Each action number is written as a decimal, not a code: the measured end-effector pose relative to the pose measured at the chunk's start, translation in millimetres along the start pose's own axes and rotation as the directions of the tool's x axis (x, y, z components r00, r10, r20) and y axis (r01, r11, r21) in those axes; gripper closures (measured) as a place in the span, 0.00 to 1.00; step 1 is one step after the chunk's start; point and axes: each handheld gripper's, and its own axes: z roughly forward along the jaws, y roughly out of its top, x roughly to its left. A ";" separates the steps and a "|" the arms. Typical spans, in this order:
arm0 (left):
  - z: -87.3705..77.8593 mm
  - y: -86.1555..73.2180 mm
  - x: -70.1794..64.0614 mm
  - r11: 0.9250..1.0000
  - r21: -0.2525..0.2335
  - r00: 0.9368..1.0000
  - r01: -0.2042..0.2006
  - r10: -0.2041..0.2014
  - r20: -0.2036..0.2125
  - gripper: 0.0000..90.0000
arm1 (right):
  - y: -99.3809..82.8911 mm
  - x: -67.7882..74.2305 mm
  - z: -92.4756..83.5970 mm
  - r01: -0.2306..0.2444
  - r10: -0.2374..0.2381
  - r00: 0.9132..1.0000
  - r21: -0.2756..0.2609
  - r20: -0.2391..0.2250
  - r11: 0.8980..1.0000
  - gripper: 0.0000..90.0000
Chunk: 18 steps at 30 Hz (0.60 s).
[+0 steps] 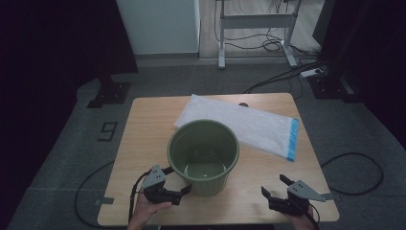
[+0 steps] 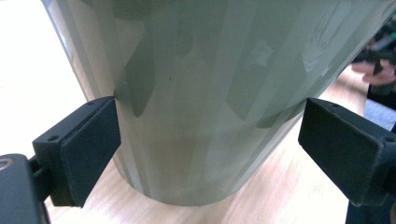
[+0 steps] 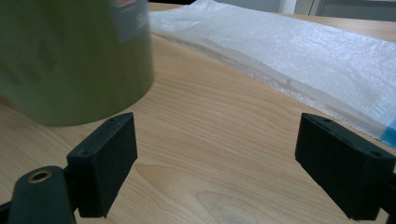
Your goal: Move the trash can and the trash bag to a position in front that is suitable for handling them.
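Flanking the green bucket's (image 1: 203,155) base near the surface's (image 1: 143,124) front edge, the wide left gripper (image 1: 184,193) likely needs closing; the right gripper (image 1: 274,186) waits wide, empty.

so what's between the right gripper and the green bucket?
Nothing: bare wooden table runs from the open right gripper to the green bucket, as the right gripper view and the high view show.

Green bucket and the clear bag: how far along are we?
Nothing looks done yet: the green bucket stands bagless, and the clear plastic bag lies flat behind it. In hand: the left hand-held gripper, open, brackets the bucket's base. The right hand-held gripper waits open over bare table.
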 end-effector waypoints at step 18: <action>-35.0 -24.9 8.2 0.998 0.031 0.982 0.054 -0.047 -0.183 0.10 | -2.3 -6.2 -0.7 -0.007 0.007 0.999 0.014 0.050 1.000 0.14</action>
